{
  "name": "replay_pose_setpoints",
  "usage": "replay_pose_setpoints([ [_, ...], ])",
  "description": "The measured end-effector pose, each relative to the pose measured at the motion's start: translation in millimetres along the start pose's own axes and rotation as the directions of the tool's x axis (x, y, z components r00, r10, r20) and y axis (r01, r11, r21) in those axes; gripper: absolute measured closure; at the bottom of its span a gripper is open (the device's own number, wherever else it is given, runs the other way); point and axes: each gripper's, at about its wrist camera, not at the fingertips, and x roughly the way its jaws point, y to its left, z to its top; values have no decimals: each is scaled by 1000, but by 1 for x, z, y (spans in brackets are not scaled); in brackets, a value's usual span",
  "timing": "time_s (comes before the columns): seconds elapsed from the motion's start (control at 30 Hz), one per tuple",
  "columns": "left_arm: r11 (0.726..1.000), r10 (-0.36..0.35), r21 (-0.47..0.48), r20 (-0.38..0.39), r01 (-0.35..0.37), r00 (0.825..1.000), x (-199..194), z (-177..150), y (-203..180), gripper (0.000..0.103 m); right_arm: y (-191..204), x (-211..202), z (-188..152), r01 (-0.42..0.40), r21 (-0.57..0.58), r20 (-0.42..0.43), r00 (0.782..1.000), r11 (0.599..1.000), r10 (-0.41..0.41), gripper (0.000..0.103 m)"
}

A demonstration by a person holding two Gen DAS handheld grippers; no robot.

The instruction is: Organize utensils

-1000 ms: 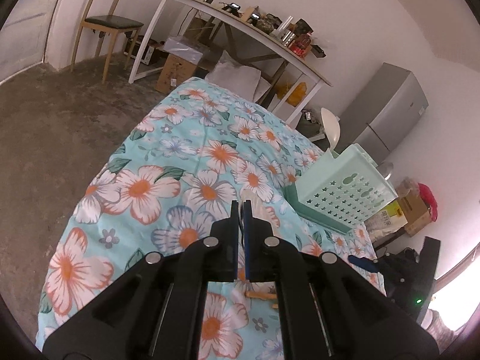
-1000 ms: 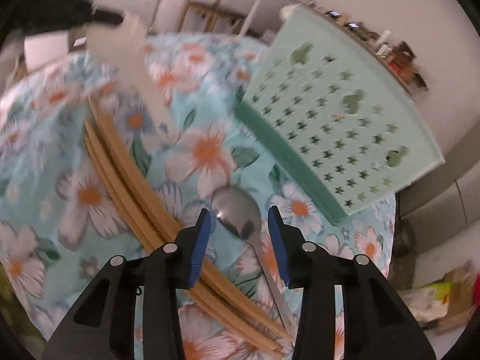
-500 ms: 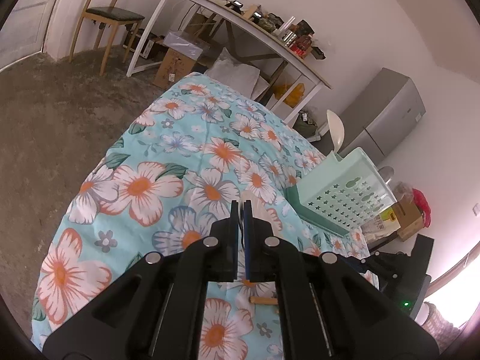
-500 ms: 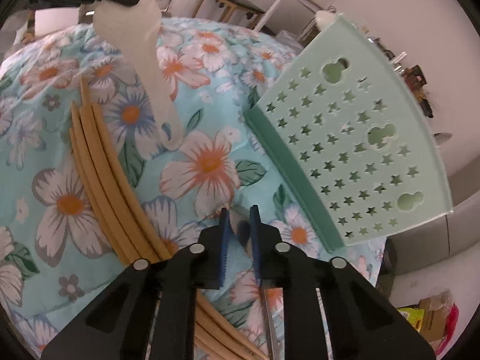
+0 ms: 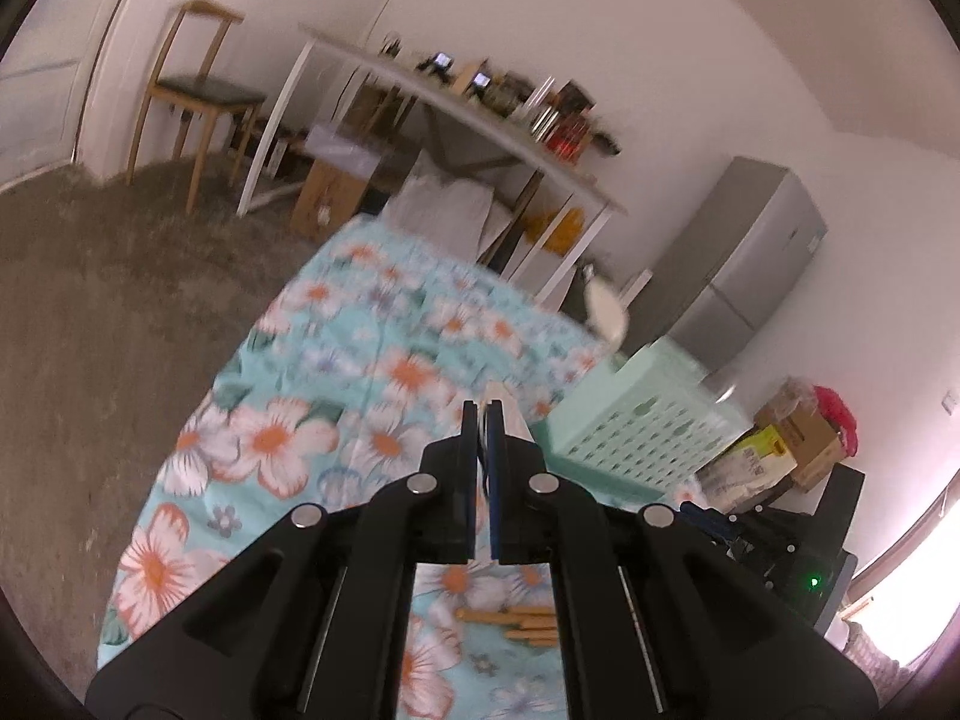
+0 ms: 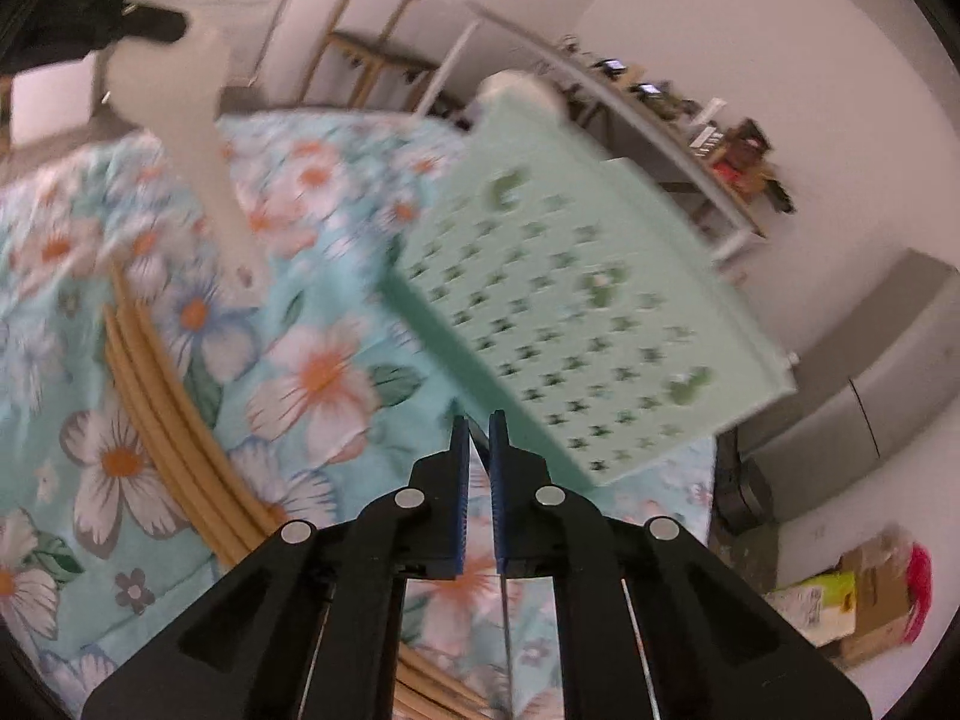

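Note:
My left gripper [image 5: 480,414] is shut on a white plastic utensil [image 5: 503,411], held above the floral cloth [image 5: 270,438]. In the right wrist view this white utensil [image 6: 198,138] hangs from the left gripper [image 6: 90,30] at the top left. My right gripper [image 6: 476,426] is closing its last bit on a metal spoon, whose thin handle [image 6: 504,618] runs back between the fingers. The mint basket [image 6: 570,300] with star holes lies just ahead to the right. Wooden chopsticks [image 6: 150,372] lie on the cloth to the left.
The basket [image 5: 630,432] holds a white spoon [image 5: 603,306] standing at its far corner. Beyond the floral cloth are a wooden chair [image 5: 192,96], a white desk [image 5: 456,102] with clutter, a cardboard box [image 5: 336,192] and a grey fridge [image 5: 744,264].
The right gripper's jaws closed on the metal spoon and lifted it off the cloth. Both grippers rose and tilted up, the left one still holding the white utensil.

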Motion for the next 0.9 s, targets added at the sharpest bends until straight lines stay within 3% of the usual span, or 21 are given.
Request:
replay_pose_setpoints([
  [0.17,996,-75,52,82,70,994,-23,20,-30,101,-30,-28,0,30,127,74,997,991,-39,99],
  [0.33,982,-164,114,144,149,976,-38,42,-65,101,-55,-49,-7,33,245,139,988,969,-68,100],
  [0.57,955,-257,196,168,223,952,-18,68,-129,101,-84,-75,-22,4,379,235,967,925,-100,101],
  [0.9,916,-218,361,81,175,973,58,63,-211,101,-108,-81,-59,-72,495,255,965,866,-66,101],
])
